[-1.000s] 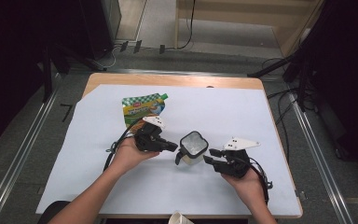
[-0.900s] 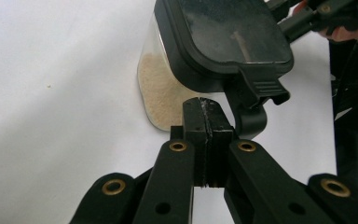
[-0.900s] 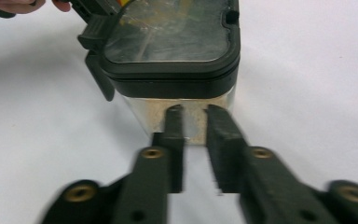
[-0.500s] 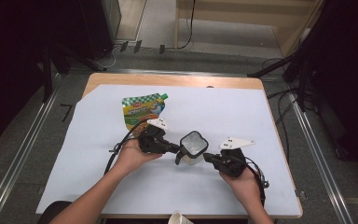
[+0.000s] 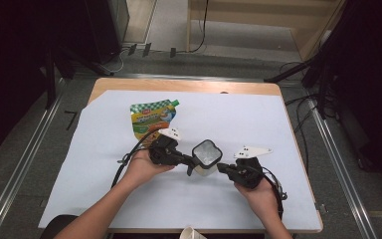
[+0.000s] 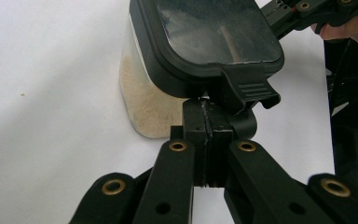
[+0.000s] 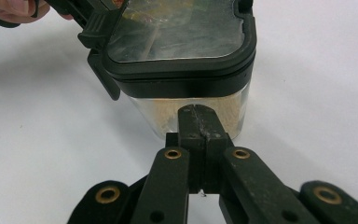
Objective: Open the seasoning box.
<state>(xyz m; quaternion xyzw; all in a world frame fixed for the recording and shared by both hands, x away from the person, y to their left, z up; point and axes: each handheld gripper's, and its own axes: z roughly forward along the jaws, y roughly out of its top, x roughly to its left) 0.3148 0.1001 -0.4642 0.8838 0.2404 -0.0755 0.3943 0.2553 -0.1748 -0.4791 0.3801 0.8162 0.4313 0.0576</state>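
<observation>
A small clear container [image 5: 206, 154] with a black lid stands in the middle of the white sheet, with beige powder [image 6: 135, 93] inside. My left gripper [image 5: 191, 162] is shut. Its tips [image 6: 208, 109] sit just under the lid's black latch tab [image 6: 244, 88], with nothing between the pads. My right gripper [image 5: 221, 167] is shut too. Its tips [image 7: 196, 116] rest against the clear wall below the lid rim [image 7: 182, 74], on the container's opposite side. The latch [image 7: 100, 39] shows at the left of the right gripper view.
A green and yellow spouted pouch [image 5: 154, 117] lies flat behind the left hand. The rim of a paper cup [image 5: 191, 233] shows at the table's near edge. The white sheet [image 5: 278, 124] covers a wooden table [image 5: 189, 85], with dark floor and cables around it.
The right gripper has moved left up to the container's side. The left gripper has edged slightly right, closer under the latch. The container has stayed where it was.
</observation>
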